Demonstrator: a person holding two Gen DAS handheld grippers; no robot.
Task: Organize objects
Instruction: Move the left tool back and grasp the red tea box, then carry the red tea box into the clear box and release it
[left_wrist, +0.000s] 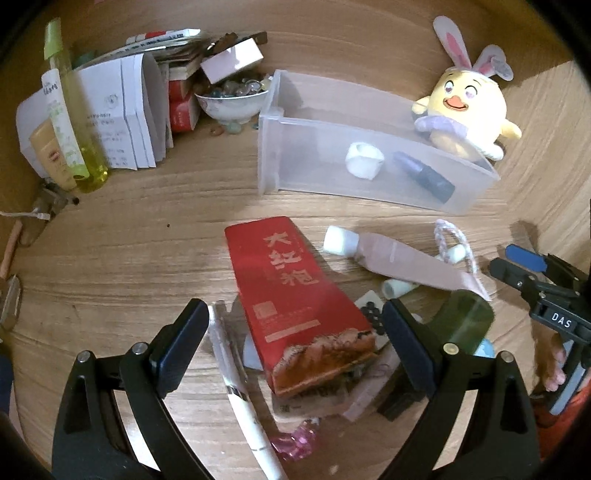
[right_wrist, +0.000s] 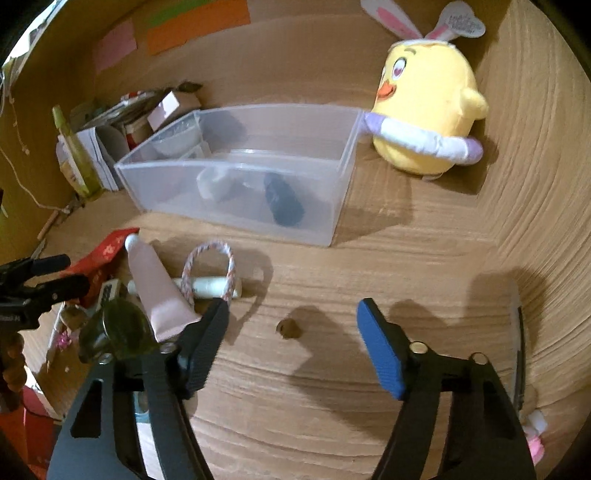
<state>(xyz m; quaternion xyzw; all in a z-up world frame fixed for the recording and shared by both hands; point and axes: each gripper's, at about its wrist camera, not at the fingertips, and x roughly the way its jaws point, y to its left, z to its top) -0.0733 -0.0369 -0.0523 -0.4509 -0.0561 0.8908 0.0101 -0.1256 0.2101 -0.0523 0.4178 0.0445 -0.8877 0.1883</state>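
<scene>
A clear plastic bin (left_wrist: 280, 155) (right_wrist: 236, 206) stands on the wooden table, holding a white cap (left_wrist: 364, 160) and a dark lipstick (left_wrist: 424, 175). My left gripper (left_wrist: 295, 328) is open, its jaws on either side of a red tea box (left_wrist: 291, 291) lying on a pile of small items. A pink tube (left_wrist: 399, 260) (right_wrist: 155, 291), a white stick with a cord loop (right_wrist: 210, 284) and a green bottle (left_wrist: 469, 317) lie right of the box. My right gripper (right_wrist: 291, 325) is open and empty over bare table, and also shows in the left wrist view (left_wrist: 524, 266).
A yellow plush chick (left_wrist: 469, 107) (right_wrist: 424, 114) sits against the bin's far right end. A bowl of stones (left_wrist: 232, 101), paper booklets (left_wrist: 125, 114) and a yellow spray bottle (left_wrist: 74, 122) crowd the back left. A white pen (left_wrist: 240, 391) lies by my left jaw.
</scene>
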